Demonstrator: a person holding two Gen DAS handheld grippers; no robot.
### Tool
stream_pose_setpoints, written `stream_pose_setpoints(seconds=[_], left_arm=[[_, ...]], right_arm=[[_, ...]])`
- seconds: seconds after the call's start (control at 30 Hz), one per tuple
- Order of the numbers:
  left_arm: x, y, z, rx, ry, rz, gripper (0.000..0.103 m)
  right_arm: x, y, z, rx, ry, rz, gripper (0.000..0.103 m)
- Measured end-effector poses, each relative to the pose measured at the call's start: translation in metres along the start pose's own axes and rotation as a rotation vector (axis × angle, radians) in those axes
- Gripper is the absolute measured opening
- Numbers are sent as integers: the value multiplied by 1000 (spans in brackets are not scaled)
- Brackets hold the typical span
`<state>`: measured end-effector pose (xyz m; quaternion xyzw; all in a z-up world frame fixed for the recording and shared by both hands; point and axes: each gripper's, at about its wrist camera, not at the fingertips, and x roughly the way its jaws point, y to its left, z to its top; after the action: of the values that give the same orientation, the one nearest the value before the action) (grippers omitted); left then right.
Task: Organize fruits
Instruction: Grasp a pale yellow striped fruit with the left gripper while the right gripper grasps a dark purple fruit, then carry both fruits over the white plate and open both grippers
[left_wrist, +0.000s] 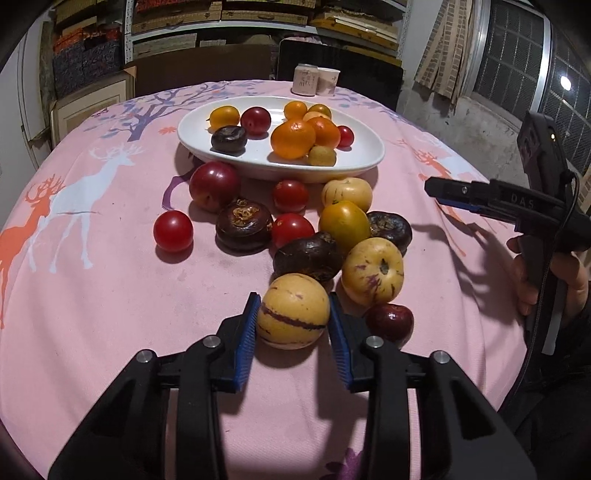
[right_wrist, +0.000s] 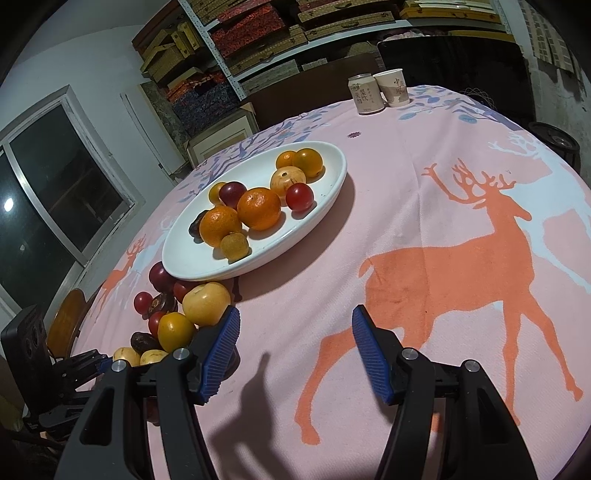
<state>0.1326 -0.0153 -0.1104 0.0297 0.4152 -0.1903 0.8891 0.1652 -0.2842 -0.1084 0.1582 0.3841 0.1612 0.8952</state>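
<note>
My left gripper (left_wrist: 292, 314) has its blue pads on both sides of a pale yellow melon with purple stripes (left_wrist: 293, 312), which rests on the pink cloth. Around it lie several loose fruits: red tomatoes (left_wrist: 173, 230), dark mangosteens (left_wrist: 243, 225), a yellow persimmon (left_wrist: 344, 224) and another pale melon (left_wrist: 372, 271). A white oval plate (left_wrist: 369, 155) beyond holds oranges (left_wrist: 293, 139) and small fruits; it also shows in the right wrist view (right_wrist: 332, 177). My right gripper (right_wrist: 291, 332) is open and empty above the cloth, right of the fruit pile (right_wrist: 207, 302).
A can (right_wrist: 365, 93) and a paper cup (right_wrist: 393, 88) stand at the table's far edge. The right gripper shows at the right of the left wrist view (left_wrist: 480, 199). Shelves with boxes stand behind the table. A window is at the left.
</note>
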Motion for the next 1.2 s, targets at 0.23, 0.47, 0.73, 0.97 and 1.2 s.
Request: stream_pose_setpoints(seconds=[0.23,0.47,0.73,0.97,1.2], left_arm=[[-8,13,-1,-37,-9,31,35],[-6,14,-4,-30,1,31,35],[-6,14,-4,-25,0,41,35],[-9,14,-3,-27,-8,45,35],[-20,11,-1,-20,-25,48,35]], right_arm=[[8,71,-22,-350,83,-15,55],[34,96,-22,-455,178,-72,49],[38,104,-28,-483,182,-133,44],[14,89,-23,-415,116,-134,44],[-7,70,-12,-360,55,-146,44]])
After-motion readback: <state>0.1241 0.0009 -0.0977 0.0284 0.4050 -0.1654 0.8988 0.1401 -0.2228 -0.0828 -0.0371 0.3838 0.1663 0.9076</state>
